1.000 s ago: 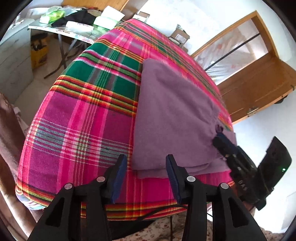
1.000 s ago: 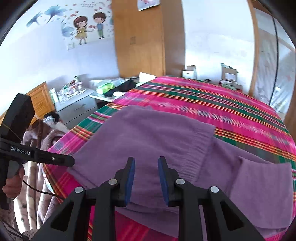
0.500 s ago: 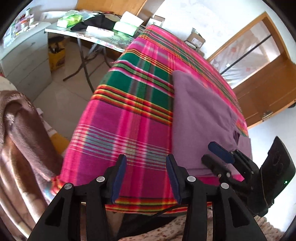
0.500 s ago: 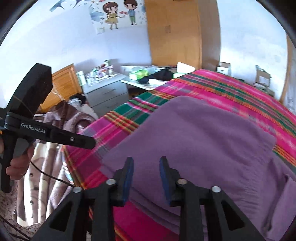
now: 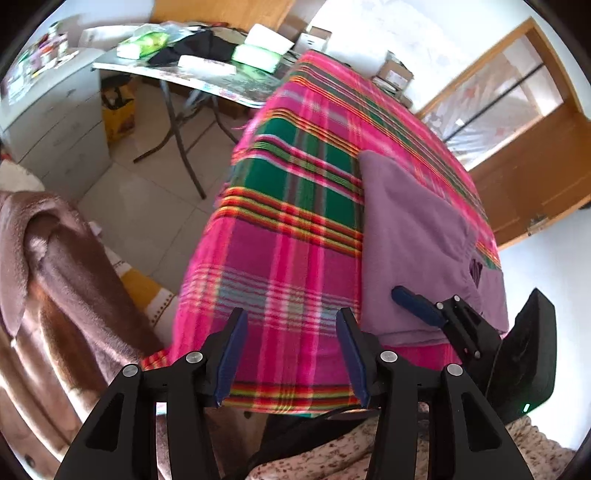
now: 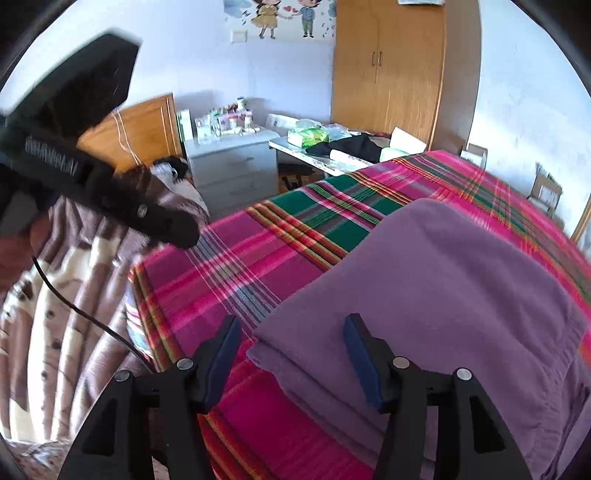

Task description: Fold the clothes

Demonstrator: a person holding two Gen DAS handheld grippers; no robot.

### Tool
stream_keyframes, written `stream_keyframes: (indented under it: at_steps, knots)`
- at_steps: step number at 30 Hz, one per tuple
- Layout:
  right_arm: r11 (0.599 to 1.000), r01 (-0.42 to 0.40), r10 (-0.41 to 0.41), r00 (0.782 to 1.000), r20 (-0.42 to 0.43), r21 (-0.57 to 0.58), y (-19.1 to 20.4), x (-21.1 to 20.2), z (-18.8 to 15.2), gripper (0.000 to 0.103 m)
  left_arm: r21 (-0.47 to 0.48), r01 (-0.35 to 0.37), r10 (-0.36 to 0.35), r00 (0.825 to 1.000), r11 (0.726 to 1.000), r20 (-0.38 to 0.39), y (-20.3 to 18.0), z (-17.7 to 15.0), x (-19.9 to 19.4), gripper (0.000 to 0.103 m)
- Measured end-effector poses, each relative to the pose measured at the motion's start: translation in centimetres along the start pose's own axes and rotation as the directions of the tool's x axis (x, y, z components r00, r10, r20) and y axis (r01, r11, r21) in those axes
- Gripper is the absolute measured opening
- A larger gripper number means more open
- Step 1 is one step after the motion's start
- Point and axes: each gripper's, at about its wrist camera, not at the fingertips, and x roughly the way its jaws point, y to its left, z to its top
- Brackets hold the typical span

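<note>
Between the right claw's (image 6: 291, 354) blue pads (image 6: 360, 360) sits the near-left corner of the folded purple sweater (image 6: 454, 291); jaws are opening, spread wide, pads not pressing the cloth. Left claw (image 5: 291, 350) hangs over the near edge of the plaid blanket (image 5: 295, 240), jaws also opening, nothing btwn them but blanket below; sweater lies just to its right. In the left wrist view the right claw's pad (image 5: 413, 304) sits over the sweater's near edge. Sweater is a flat layered stack w/ a ribbed hem on the right side, resting on the pink, green & orange blanket that covers the bed, close to its near corner. Beyond the bed's far-left side: a folding table (image 6: 314, 157) w/ green packs, a black cloth & white boxes; next to it a grey-white drawer unit (image 6: 232, 166) crowded w/ small bottles. Wooden wardrobe (image 6: 388, 70) stands against the back wall, cartoon sticker (image 6: 284, 16) above-left of it. Tiled floor (image 5: 147, 206) under the table. Brown fuzzy clothing (image 5: 55, 280) is heaped left of the bed. Cardboard boxes (image 5: 397, 72) at the far end, wooden door frame (image 5: 532, 158) at right.
</note>
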Motion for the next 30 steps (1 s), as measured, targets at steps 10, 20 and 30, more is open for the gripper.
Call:
stream_keyframes:
  at_steps: [10,20,30]
  knots:
    - [0.995,0.099,-0.099,0.995,-0.006,-0.026,0.4,-0.5,-0.3,0.041,-0.023,0.171,-0.173,0.983,0.985,-0.056,-2.0,4.0,4.1,0.052]
    - [0.997,0.066,-0.066,0.998,0.016,0.032,-1.0,-1.8,-0.4,0.019,0.063,0.255,-0.245,0.961,0.965,-0.128,-5.0,8.1,7.1,0.053]
    - [0.996,0.003,-0.013,0.993,0.120,0.086,-2.7,-5.0,-0.5,0.018,-0.039,0.278,-0.281,0.943,0.960,-0.180,-5.0,11.2,10.2,0.053]
